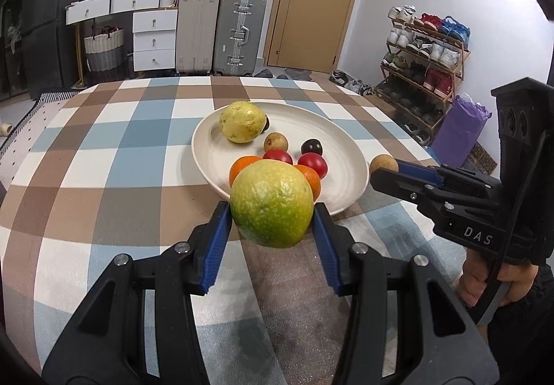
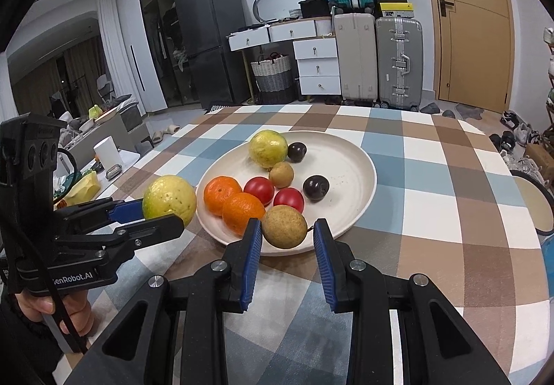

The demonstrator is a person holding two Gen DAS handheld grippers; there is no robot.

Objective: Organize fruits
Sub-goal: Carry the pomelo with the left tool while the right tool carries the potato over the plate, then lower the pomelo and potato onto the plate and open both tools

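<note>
My left gripper (image 1: 271,211) is shut on a large green-yellow fruit (image 1: 271,203), held just above the near rim of the white plate (image 1: 207,128). In the right wrist view that fruit (image 2: 169,198) hangs left of the plate (image 2: 363,159). My right gripper (image 2: 286,229) is shut on a small brown round fruit (image 2: 284,227) over the plate's near edge. The plate holds a yellow fruit (image 2: 268,148), two oranges (image 2: 221,194), two red fruits (image 2: 259,189), two dark plums (image 2: 315,187) and another small brown fruit (image 2: 281,174).
A checked cloth (image 1: 121,149) covers the round table. A hand (image 1: 484,284) grips the right tool's handle. Past the far edge stand suitcases (image 1: 239,35), white drawers (image 1: 154,38) and a shoe rack (image 1: 422,55). A chair back (image 2: 533,208) sits at the table's right side.
</note>
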